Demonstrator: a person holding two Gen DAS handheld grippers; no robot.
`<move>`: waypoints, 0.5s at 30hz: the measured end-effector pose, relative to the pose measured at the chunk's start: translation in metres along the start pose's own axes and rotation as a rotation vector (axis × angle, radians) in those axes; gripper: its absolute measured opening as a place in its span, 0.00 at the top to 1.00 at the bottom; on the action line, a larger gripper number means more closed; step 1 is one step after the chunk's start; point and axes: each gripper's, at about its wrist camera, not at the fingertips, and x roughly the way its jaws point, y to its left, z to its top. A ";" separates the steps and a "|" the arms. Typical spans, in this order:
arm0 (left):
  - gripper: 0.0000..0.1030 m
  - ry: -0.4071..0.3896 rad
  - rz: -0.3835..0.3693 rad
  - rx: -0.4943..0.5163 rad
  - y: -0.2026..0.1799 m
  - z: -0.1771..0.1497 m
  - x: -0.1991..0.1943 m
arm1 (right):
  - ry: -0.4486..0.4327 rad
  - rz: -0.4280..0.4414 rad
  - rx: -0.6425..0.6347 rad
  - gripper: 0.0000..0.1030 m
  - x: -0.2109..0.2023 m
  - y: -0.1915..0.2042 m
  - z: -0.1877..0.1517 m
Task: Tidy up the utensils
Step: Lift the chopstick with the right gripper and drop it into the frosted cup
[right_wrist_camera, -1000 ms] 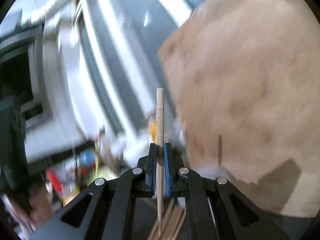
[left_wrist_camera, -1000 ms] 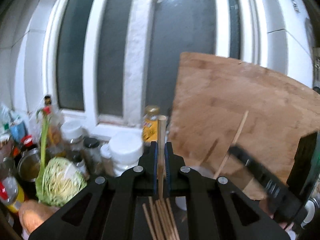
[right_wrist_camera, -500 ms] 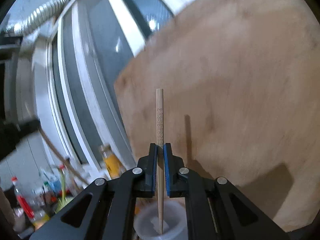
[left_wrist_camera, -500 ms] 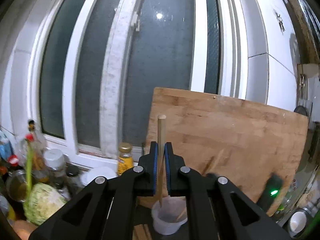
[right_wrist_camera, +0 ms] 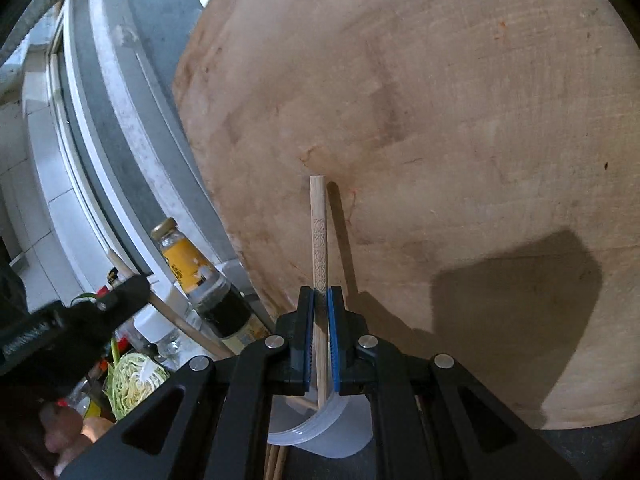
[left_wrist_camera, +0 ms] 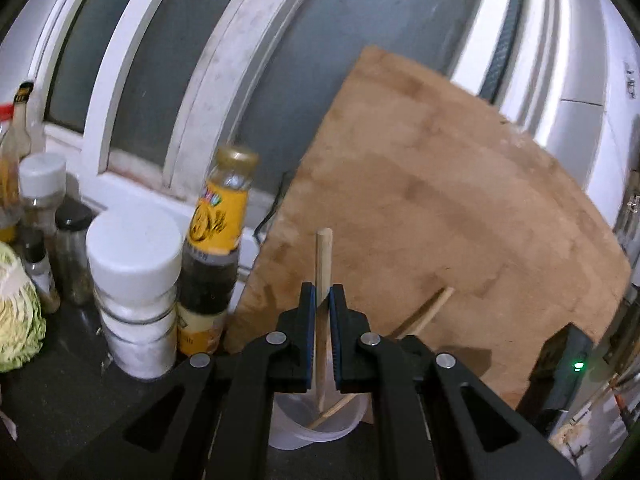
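The left gripper (left_wrist_camera: 323, 300) has its jaws clamped on a plain wooden chopstick (left_wrist_camera: 322, 264), which stands nearly upright between the blue pads; its lower end reaches down into a translucent plastic cup (left_wrist_camera: 320, 424) on the dark worktop (left_wrist_camera: 60, 392). A second chopstick (left_wrist_camera: 424, 316) already leans in that cup, slanting up to the right against the large wooden cutting board (left_wrist_camera: 440, 200) propped behind it. To the left of the board stand a yellow-labelled sauce bottle (left_wrist_camera: 216, 248) with a gold cap, a white-lidded jar (left_wrist_camera: 134, 292) just beside it, and several smaller spice jars (left_wrist_camera: 60, 232) further left; a cut cabbage (left_wrist_camera: 18, 312) lies at the left edge. Behind everything runs a white-framed window (left_wrist_camera: 200, 80).

The right gripper (right_wrist_camera: 319, 300) likewise has its jaws closed tight on a patterned chopstick (right_wrist_camera: 319, 236), held upright with a carved band along its shaft; its lower end dips inside the rim of the same cup (right_wrist_camera: 320, 436), directly below the jaws. The cutting board fills most of this view; loose chopsticks (right_wrist_camera: 276, 460) lie on the worktop beside the cup's base. At the left of this view the left gripper appears with its chopstick slanting down towards the cup, and part of a hand (right_wrist_camera: 68, 436) shows at the lower left, close to the cabbage.
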 end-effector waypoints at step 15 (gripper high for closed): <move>0.55 -0.008 0.078 0.115 0.003 -0.016 0.007 | 0.144 0.013 0.009 0.51 0.004 0.005 0.005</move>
